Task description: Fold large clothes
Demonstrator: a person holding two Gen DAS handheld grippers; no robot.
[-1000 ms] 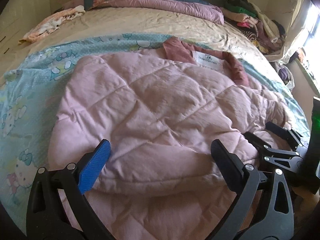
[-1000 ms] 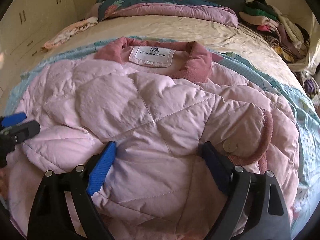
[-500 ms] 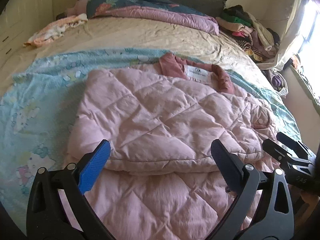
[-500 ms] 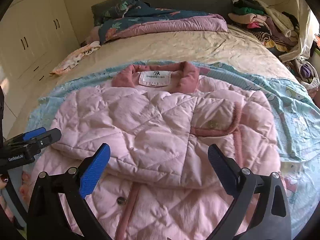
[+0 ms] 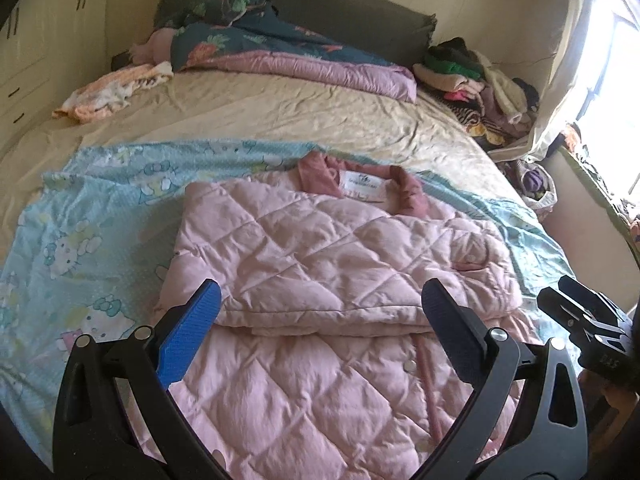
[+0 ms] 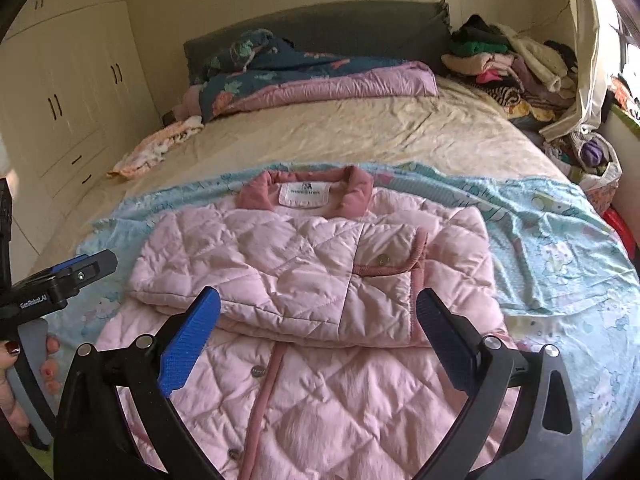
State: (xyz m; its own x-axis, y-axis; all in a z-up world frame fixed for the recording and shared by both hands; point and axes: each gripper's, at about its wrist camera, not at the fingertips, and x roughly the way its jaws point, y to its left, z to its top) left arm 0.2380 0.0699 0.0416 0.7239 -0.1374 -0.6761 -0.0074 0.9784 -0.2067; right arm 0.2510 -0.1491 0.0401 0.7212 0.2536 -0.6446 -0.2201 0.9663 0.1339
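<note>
- Now the pink quilted jacket (image 6: 304,280) lies on the pale blue cartoon sheet (image 6: 560,248), its upper part folded over so a doubled layer rests across the buttoned front.
- Beyond the jacket's dark pink collar (image 6: 356,192), bare beige bedding (image 5: 280,112) runs up to a rolled floral quilt (image 6: 304,80) at the headboard.
- On the jacket's right, past the sheet, a heap of clothes (image 6: 512,60) sits by the window.
- Near the jacket's lower hem, the left gripper (image 5: 320,328) hangs with fingers spread wide, gripping nothing.
- Likewise the right gripper (image 6: 318,334) hovers over the jacket's fold edge, fingers spread apart and empty.
- Left of the jacket, a small peach garment (image 6: 156,148) lies crumpled.
</note>
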